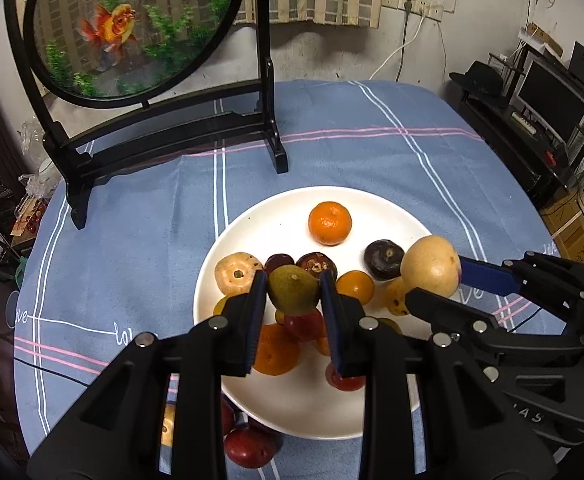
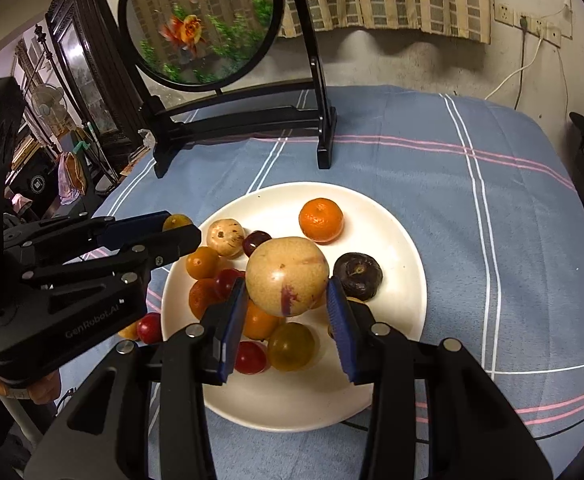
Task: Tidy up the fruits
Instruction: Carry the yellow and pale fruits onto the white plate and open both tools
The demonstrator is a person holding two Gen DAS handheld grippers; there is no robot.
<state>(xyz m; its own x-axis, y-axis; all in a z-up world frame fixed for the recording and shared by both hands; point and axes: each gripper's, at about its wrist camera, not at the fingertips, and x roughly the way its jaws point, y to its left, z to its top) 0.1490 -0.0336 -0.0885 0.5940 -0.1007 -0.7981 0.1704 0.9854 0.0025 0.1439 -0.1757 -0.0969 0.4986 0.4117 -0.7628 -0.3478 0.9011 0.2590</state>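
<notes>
Left fingers (image 1: 293, 290): I am clamping a green fruit (image 1: 293, 289), hanging over the plate (image 1: 292, 208).
Right fingers (image 2: 288, 294): I am gripping a tan fruit (image 2: 287, 276) above the plate's middle.
Relation: tan fruit is sitting at 3 o'clock of the green one, apart.
Free plate: at 6 o'clock, nearest both.
Stray fruit (image 1: 248, 448): lying on the worktop (image 1: 132, 240) off the near rim.

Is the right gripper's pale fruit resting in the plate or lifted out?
Lifted: pale fruit is clamped between right gripper jaws above the plate.
</notes>
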